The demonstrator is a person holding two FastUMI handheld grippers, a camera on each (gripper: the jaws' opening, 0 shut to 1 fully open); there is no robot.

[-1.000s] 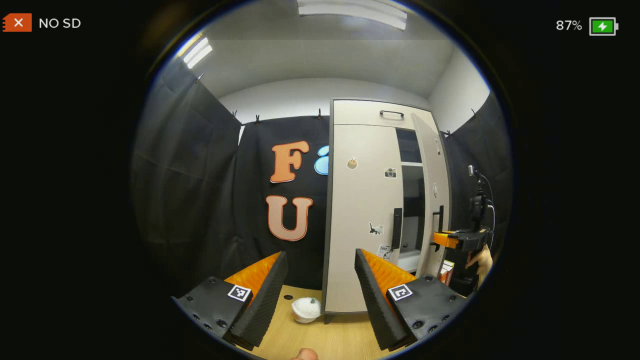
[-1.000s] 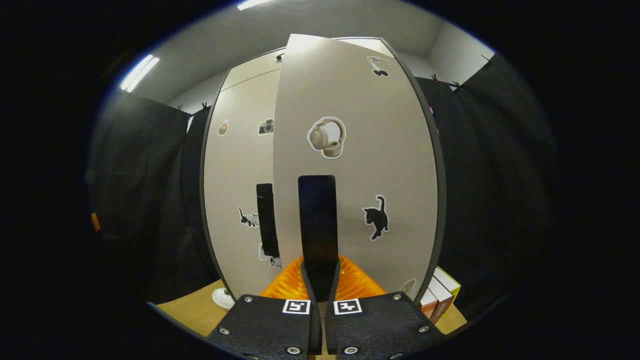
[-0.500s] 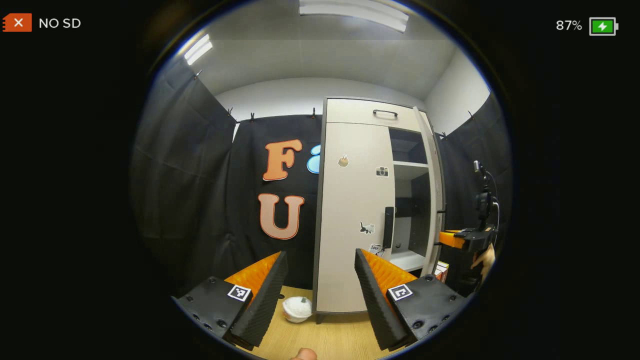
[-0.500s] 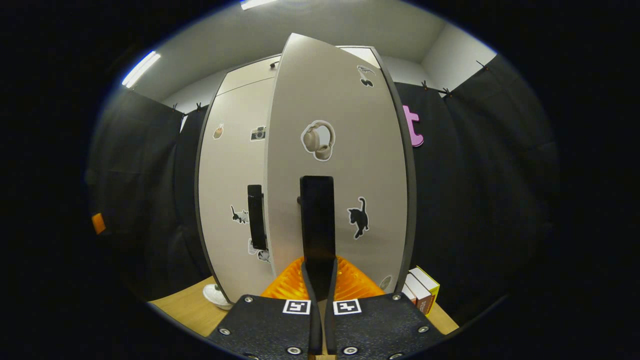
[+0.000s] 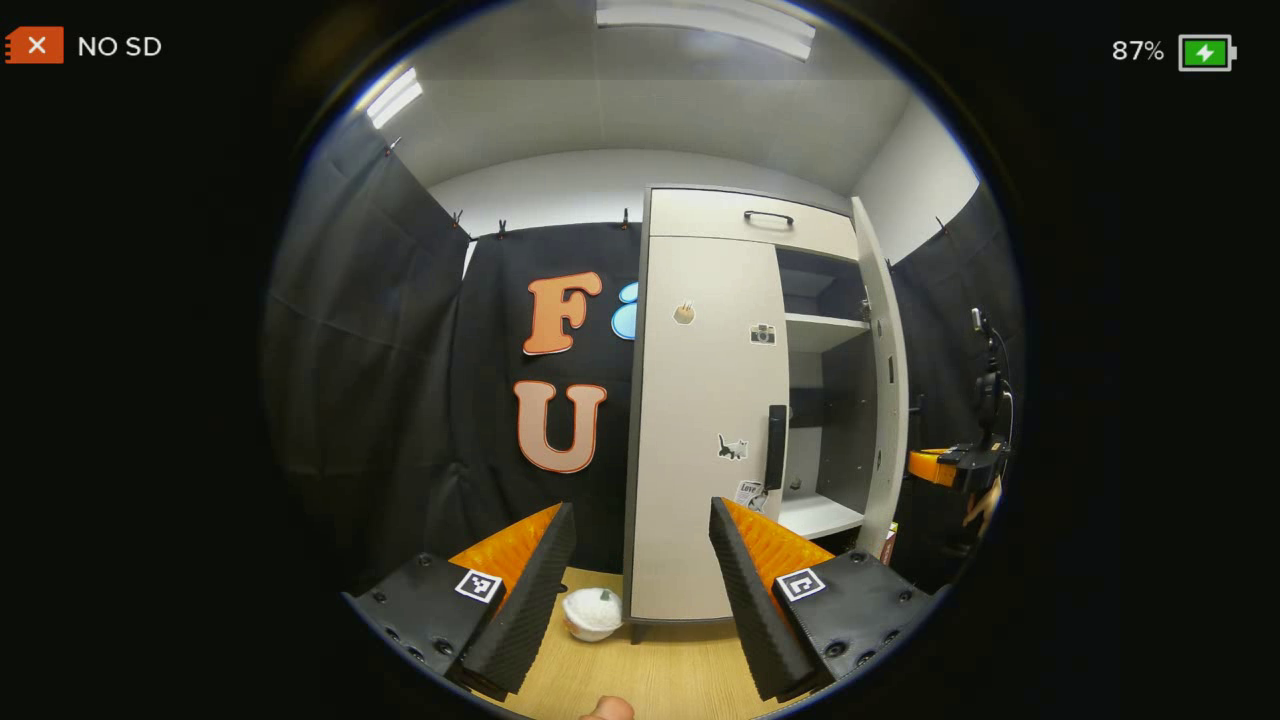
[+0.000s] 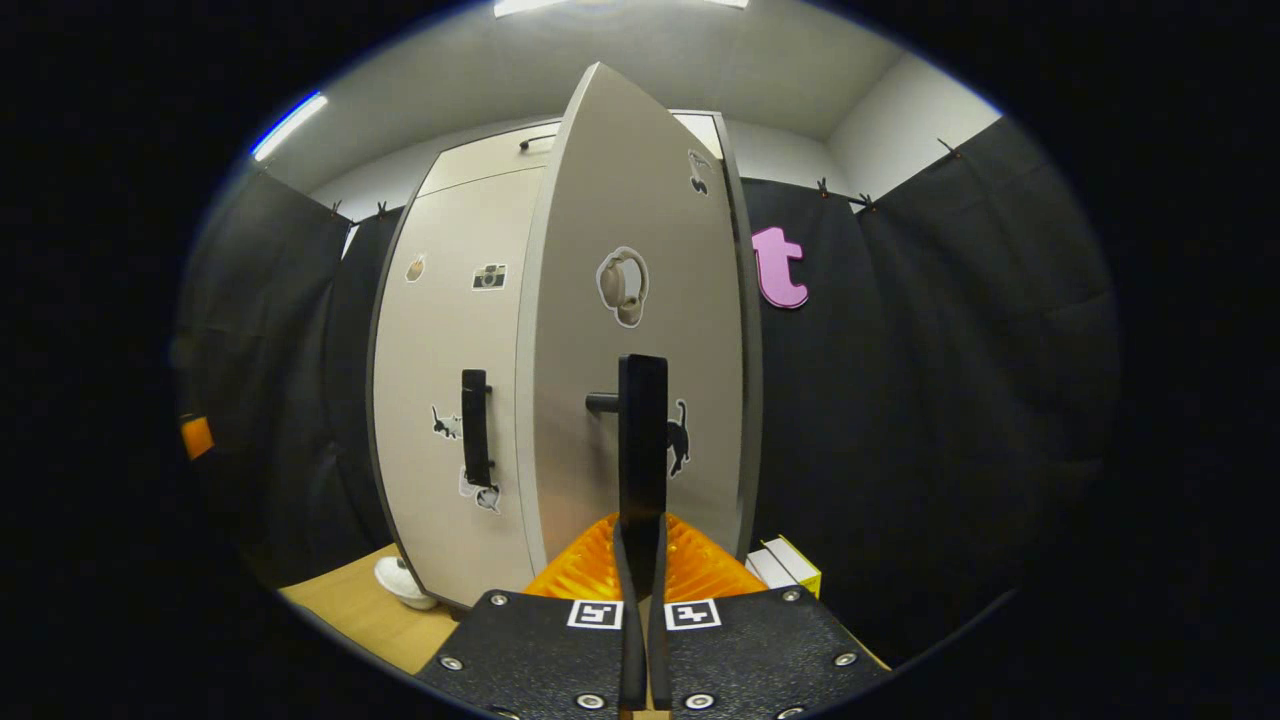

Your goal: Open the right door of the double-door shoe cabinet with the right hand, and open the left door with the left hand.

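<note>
On the tabletop (image 5: 640,680) stood the shoe cabinet (image 5: 745,215), its right door (image 6: 640,330) swung wide, its left door (image 5: 705,430) shut; the right hand-held gripper (image 6: 641,560) was clamped tight on the right door's upright black handle (image 6: 642,440). Ahead and slightly right of the left hand-held gripper (image 5: 640,545), empty with its fingers wide apart, stood the left door's handle (image 5: 776,447), long axis vertical, well apart from it; that hand seemed better placed. From the left gripper view the bared shelves (image 5: 822,320) showed; the right gripper view gave the door's outer face.
</note>
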